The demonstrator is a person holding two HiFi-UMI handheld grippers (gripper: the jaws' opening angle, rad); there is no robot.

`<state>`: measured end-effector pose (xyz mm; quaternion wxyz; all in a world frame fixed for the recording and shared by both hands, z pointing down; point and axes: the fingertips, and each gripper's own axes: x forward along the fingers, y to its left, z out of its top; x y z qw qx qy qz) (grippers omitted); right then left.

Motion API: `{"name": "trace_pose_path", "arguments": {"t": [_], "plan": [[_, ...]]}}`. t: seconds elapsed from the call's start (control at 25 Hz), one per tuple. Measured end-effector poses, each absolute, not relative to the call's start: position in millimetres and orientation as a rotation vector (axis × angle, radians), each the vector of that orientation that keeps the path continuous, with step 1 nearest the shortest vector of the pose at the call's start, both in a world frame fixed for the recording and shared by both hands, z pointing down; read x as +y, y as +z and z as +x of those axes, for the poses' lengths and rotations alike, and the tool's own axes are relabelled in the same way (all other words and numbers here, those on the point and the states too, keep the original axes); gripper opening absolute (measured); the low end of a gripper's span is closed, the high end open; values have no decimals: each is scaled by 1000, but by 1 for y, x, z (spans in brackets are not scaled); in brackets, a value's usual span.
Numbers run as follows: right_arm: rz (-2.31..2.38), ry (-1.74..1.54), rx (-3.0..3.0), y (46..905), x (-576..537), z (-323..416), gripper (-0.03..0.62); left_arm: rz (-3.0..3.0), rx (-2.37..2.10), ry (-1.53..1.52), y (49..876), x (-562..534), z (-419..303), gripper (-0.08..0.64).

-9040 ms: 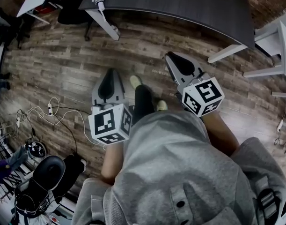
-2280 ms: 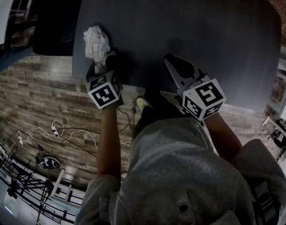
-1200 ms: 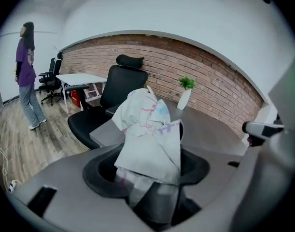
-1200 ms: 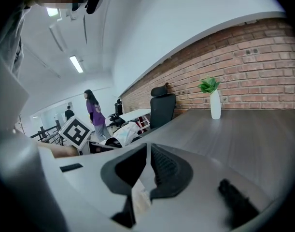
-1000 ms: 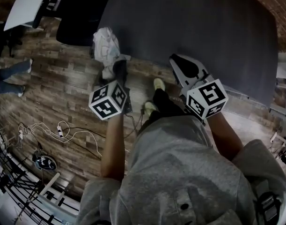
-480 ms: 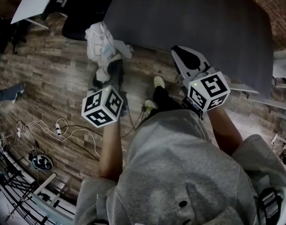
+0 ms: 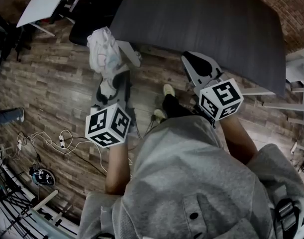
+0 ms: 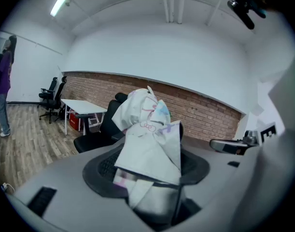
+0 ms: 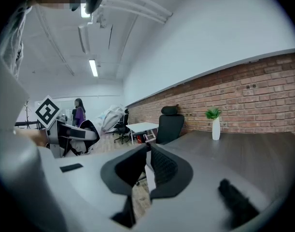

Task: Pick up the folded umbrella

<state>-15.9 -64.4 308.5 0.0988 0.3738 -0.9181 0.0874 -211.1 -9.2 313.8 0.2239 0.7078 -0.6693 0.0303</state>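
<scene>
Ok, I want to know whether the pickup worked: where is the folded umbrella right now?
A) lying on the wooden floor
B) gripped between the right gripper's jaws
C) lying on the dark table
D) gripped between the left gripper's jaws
D: the left gripper view shows the white umbrella clamped between the jaws of the left gripper, held up off the table, while the right gripper holds nothing.
</scene>
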Motion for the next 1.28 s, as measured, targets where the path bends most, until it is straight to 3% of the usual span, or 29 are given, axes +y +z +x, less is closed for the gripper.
{"name": "trace_pose_path", "arguments": {"t": [1.28], "plan": [[1184, 193, -2714, 289, -36, 0, 40, 2054, -1871, 40, 281, 33, -198, 278]]}}
